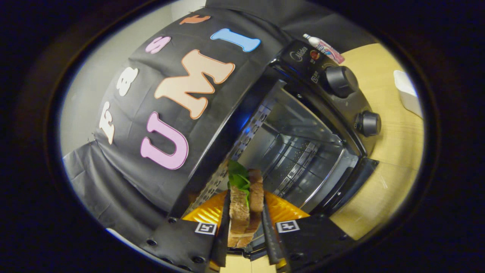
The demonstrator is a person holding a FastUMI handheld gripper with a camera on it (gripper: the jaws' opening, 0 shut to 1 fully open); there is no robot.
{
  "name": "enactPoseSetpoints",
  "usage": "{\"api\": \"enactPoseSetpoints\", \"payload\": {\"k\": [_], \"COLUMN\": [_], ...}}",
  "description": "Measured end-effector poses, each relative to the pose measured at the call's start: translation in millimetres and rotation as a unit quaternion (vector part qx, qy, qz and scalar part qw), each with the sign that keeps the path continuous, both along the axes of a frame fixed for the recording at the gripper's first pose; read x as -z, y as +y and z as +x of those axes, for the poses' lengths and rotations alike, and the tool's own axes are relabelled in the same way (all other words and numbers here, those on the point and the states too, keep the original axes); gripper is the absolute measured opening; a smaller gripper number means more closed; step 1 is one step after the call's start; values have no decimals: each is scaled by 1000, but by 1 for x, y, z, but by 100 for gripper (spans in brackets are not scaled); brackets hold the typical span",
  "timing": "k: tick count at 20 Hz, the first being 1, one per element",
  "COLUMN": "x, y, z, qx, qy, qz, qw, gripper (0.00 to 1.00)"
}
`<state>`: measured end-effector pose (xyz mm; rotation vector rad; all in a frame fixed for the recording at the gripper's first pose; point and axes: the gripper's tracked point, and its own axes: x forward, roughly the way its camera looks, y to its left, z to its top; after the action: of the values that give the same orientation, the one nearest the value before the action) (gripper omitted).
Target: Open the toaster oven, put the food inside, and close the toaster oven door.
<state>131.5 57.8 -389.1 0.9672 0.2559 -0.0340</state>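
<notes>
Brown sandwich (246, 204) clamped edgewise in gripper (245, 227), long axis pointing into open toaster oven (299, 151).

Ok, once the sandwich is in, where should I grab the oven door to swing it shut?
The gripper is shut on the sandwich, in front of the toaster oven's open cavity. The door hangs open past the cavity's mouth, below the knobs. Its handle is hidden; probably take the free outer edge from the outside, fingers across its thin rim.

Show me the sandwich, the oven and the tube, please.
sandwich (246, 204): gripper view, bread slice between the fingers.
oven (303, 57): gripper view, control panel.
tube (326, 49): gripper view, its middle.
</notes>
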Motion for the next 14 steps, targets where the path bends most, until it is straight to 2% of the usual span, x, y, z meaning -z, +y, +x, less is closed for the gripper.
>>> {"api": "enactPoseSetpoints", "payload": {"k": [7,9,14], "x": [2,0,-25], "y": [-34,-48,-77], "z": [-2,-12,-52], "qx": [14,32,58], "qy": [17,28,31], "qz": [-89,-131,-252], "qw": [996,991,966], "gripper": [87,96,100]}}
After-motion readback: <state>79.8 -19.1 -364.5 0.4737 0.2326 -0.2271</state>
